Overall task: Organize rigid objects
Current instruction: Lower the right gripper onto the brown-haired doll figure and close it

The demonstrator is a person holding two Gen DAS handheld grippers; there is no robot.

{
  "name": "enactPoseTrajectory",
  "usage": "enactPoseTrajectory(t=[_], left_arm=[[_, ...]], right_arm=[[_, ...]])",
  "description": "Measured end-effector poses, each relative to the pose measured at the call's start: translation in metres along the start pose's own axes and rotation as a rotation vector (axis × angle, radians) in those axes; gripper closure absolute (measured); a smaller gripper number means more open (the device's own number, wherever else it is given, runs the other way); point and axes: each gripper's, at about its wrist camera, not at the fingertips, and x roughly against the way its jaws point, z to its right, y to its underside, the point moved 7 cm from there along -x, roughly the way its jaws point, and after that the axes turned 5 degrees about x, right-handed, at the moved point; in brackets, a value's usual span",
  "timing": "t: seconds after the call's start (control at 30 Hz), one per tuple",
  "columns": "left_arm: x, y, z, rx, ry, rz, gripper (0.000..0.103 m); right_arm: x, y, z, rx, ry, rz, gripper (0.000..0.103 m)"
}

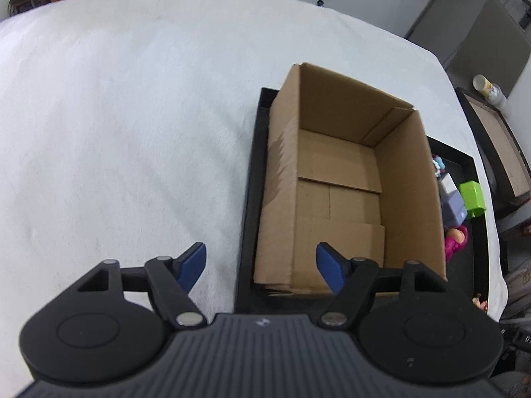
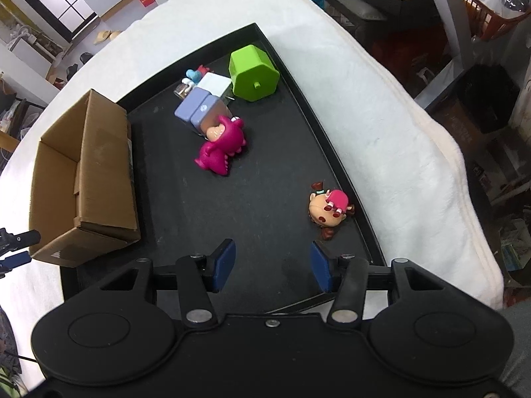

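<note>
A black tray [image 2: 252, 199] lies on the white-covered worktop [image 2: 381, 106], and everything else is placed from it. An open cardboard box [image 1: 345, 179] stands on the tray's left end, with nothing visible inside. The toys sit on the rest of the tray. A green hexagonal block [image 2: 254, 73] rests at the far end near the right rim. Just left of it lie a white box [image 2: 215, 83] and a lilac block [image 2: 199, 109], with a small blue figure [image 2: 192, 74] behind them. A magenta dinosaur [image 2: 220, 149] touches the lilac block on its near side. A little doll [image 2: 328, 207] lies apart, close to the near right rim.

The left gripper [image 1: 260, 265] hovers over the tray's near left edge, jaws wide and holding nothing. The right gripper [image 2: 272, 265] hangs above the tray's near end, jaws also wide and holding nothing, the doll just beyond its right finger.
</note>
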Motion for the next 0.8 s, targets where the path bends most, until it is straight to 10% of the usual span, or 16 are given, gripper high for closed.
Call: enactPoseTrajectory(t=[0.8], left_arm=[[-0.032, 0.003, -0.013, 0.046, -0.021, -0.07, 0.039]], right_arm=[[-0.045, -0.027, 0.045, -0.103, 0.047, 0.029, 0.068]])
